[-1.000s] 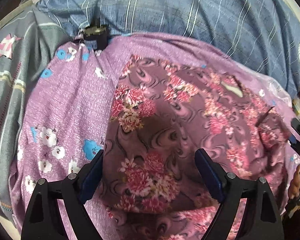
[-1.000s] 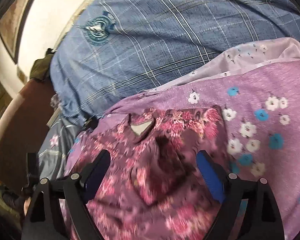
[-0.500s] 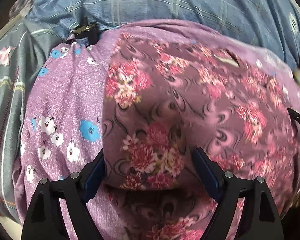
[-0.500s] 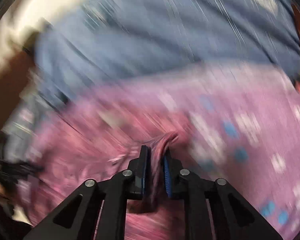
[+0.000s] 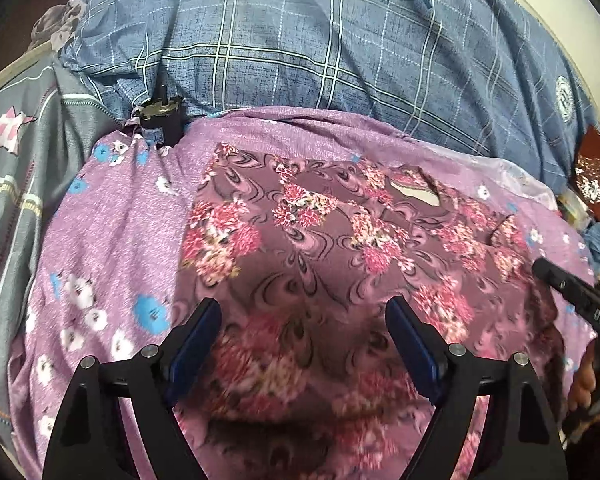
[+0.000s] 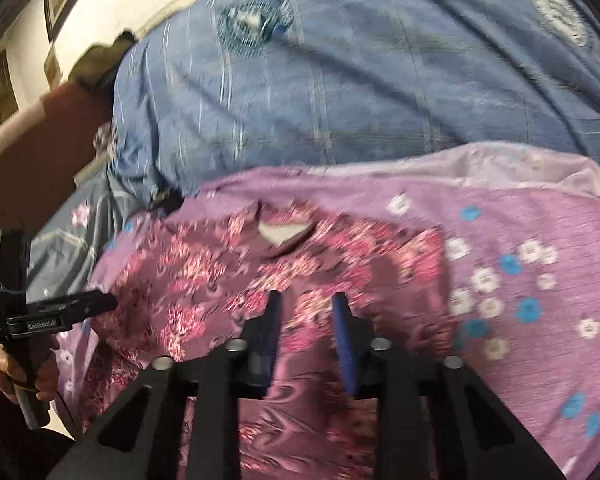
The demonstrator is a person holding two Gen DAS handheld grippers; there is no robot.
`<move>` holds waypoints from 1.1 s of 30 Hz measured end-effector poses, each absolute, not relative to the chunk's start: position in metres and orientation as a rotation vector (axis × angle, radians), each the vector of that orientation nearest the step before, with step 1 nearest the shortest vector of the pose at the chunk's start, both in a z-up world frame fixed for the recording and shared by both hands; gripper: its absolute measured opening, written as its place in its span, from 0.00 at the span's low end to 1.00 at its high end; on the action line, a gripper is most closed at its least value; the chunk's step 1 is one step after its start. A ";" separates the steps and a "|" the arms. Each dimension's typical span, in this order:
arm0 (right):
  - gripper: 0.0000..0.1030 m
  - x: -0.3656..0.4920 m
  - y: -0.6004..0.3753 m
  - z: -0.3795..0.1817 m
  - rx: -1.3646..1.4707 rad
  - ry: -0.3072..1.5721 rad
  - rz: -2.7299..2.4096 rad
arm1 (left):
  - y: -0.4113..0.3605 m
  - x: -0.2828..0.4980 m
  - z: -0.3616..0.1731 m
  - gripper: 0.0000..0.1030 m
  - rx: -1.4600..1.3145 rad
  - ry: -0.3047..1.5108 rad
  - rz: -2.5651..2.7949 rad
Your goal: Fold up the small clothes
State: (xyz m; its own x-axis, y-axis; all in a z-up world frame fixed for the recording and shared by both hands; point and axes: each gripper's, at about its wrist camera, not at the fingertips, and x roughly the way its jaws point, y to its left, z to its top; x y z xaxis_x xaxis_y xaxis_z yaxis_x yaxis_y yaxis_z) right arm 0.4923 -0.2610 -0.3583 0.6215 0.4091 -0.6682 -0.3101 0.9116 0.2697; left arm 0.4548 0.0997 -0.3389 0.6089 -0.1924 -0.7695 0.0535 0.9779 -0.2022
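Observation:
A small maroon garment with pink flowers [image 5: 320,248] lies spread on a purple flowered sheet [image 5: 112,240]; its neck opening with a pale label faces away. My left gripper [image 5: 304,320] is open wide and empty just above the garment's near part. In the right wrist view the same garment [image 6: 204,280] lies under my right gripper [image 6: 306,308], whose jaws stand partly open with a narrow gap and no cloth between them. The right gripper's finger also shows at the right edge of the left wrist view [image 5: 572,292].
A blue checked pillow or blanket [image 5: 320,40] rises behind the sheet. A black box-shaped device [image 5: 160,116] sits at the sheet's far left corner. A grey blanket with a star [image 5: 16,152] lies left. The left gripper and hand show in the right wrist view [image 6: 40,316].
My right gripper was shut on a fold of the garment half a second ago; now its jaws have parted and the cloth lies flat. My left gripper stayed open and drew back slightly.

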 end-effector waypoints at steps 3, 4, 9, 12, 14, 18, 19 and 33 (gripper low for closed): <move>0.20 0.492 -0.254 -0.366 0.137 0.825 0.414 | 0.094 0.463 -0.347 0.81 -0.163 0.913 -0.129; 0.20 0.492 -0.253 -0.368 0.142 0.830 0.416 | 0.093 0.467 -0.350 0.81 -0.165 0.918 -0.115; 0.18 0.503 -0.241 -0.387 0.148 0.908 0.382 | 0.095 0.491 -0.369 0.81 -0.135 0.988 0.009; 0.13 0.508 -0.243 -0.403 0.136 0.968 0.376 | 0.092 0.493 -0.378 0.84 -0.051 1.007 0.048; 0.13 0.506 -0.244 -0.400 0.115 0.986 0.384 | 0.095 0.489 -0.377 0.83 -0.061 1.015 0.044; 0.17 0.504 -0.254 -0.394 0.168 0.967 0.401 | 0.111 0.487 -0.368 0.77 -0.192 0.996 0.041; 0.18 0.503 -0.255 -0.390 0.168 0.942 0.398 | 0.115 0.488 -0.361 0.75 -0.228 0.962 0.036; 0.20 0.537 -0.275 -0.397 0.291 0.962 0.295 | 0.117 0.546 -0.387 0.78 -0.226 1.016 0.114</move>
